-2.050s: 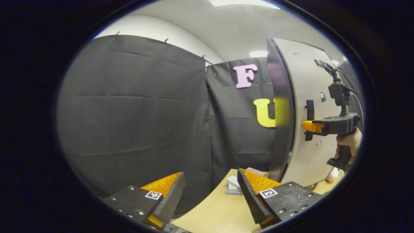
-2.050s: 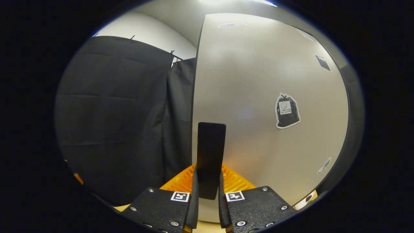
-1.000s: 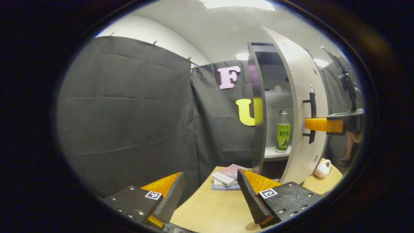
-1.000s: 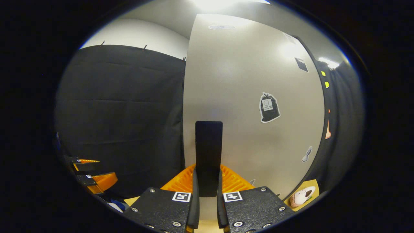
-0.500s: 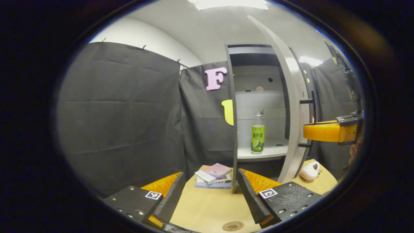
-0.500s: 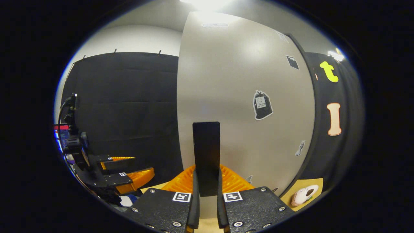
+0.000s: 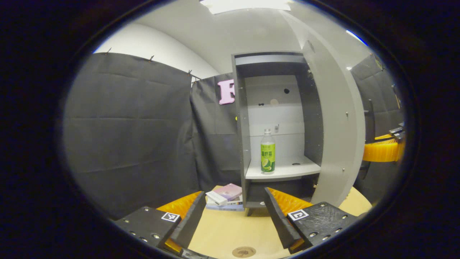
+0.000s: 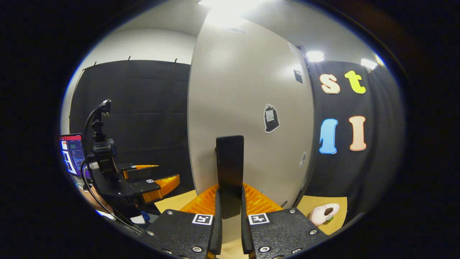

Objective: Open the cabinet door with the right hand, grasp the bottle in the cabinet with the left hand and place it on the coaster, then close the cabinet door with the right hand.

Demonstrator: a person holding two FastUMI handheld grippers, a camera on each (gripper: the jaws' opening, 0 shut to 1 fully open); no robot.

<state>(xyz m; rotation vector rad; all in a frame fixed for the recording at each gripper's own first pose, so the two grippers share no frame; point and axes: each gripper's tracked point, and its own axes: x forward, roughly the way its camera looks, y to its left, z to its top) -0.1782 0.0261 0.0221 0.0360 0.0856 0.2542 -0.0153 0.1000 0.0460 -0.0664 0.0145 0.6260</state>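
At nine o'clock in the right gripper view, the left gripper (image 8: 158, 181) floats above the table (image 8: 172, 201) with its two fingers spread apart and nothing between them. At six o'clock in that view, the right gripper (image 8: 230, 208) pinches the dark handle (image 8: 230, 172) of the cabinet door (image 8: 248, 108), one finger on each side. A bag sticker (image 8: 271, 118) sits on the door at about two o'clock from the handle. A small plush toy (image 8: 323, 212) lies on the table at four o'clock. At seven o'clock in the left gripper view, a stack of books (image 7: 225, 196) lies on the table just beside the cabinet (image 7: 240, 118). Its door (image 7: 337, 118) is swung wide open at three o'clock. The bottle (image 7: 267, 151) stands upright on the white shelf (image 7: 291, 169) inside, near the shelf's left side. The coaster (image 7: 243, 251) lies flat on the table at six o'clock, between the left gripper's (image 7: 233, 216) open fingers and well apart from the bottle.
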